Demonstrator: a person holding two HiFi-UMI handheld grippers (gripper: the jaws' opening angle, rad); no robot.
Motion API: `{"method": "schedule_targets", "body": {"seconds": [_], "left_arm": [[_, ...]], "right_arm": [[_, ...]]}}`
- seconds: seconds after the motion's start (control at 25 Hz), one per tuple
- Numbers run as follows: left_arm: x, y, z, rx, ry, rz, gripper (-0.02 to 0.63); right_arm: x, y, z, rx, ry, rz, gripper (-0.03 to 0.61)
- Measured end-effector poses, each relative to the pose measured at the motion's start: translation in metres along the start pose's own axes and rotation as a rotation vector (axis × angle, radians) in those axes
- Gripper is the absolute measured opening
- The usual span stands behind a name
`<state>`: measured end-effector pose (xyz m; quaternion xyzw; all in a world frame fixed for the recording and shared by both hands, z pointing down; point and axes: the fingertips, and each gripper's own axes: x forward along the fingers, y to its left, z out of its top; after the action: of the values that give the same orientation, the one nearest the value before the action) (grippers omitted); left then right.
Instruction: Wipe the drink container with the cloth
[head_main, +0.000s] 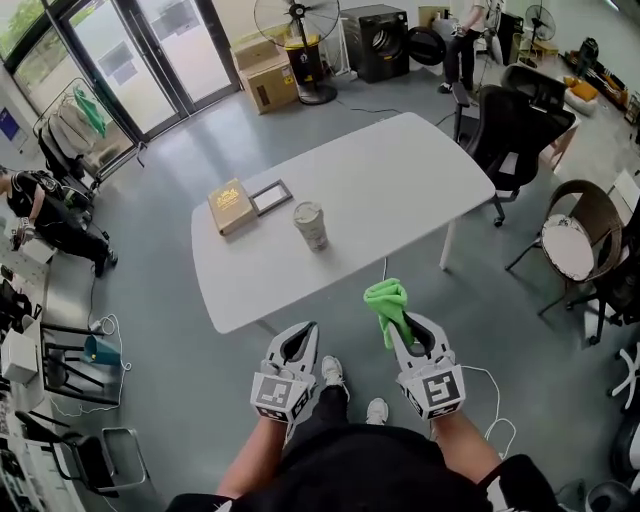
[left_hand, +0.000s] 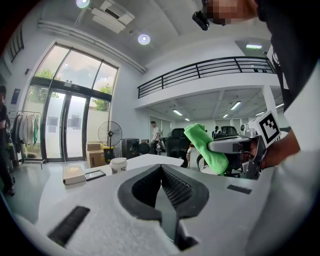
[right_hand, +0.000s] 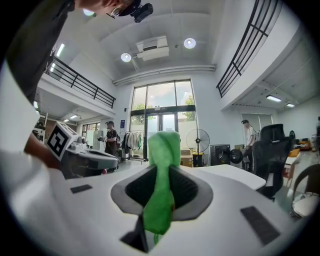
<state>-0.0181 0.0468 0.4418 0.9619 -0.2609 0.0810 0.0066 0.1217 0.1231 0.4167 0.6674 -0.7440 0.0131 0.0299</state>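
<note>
A pale lidded drink cup (head_main: 311, 224) stands upright near the middle of the white table (head_main: 400, 170); it shows small and far off in the left gripper view as the cup (left_hand: 118, 165). My right gripper (head_main: 405, 322) is shut on a green cloth (head_main: 387, 304), which sticks up between its jaws as the cloth (right_hand: 161, 175). My left gripper (head_main: 298, 342) is held beside it with its jaws closed on nothing. Both grippers hang short of the table's near edge, well away from the cup.
A tan book (head_main: 230, 205) and a dark framed slate (head_main: 271, 196) lie left of the cup. Black office chairs (head_main: 520, 125) stand at the table's right end, and a round-seat chair (head_main: 575, 235) further right. A person crouches at the far left by a clothes rack (head_main: 70, 120).
</note>
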Motion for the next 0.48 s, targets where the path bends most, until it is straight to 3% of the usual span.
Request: {"method": "schedule_targets", "body": {"seconds": [0.48], "left_arm": [[0.068,0.087,0.005,-0.019,-0.005,-0.037,0.009]], "right_arm": [[0.125,-0.011,0.012,-0.004,0.018,0.011,0.084]]}}
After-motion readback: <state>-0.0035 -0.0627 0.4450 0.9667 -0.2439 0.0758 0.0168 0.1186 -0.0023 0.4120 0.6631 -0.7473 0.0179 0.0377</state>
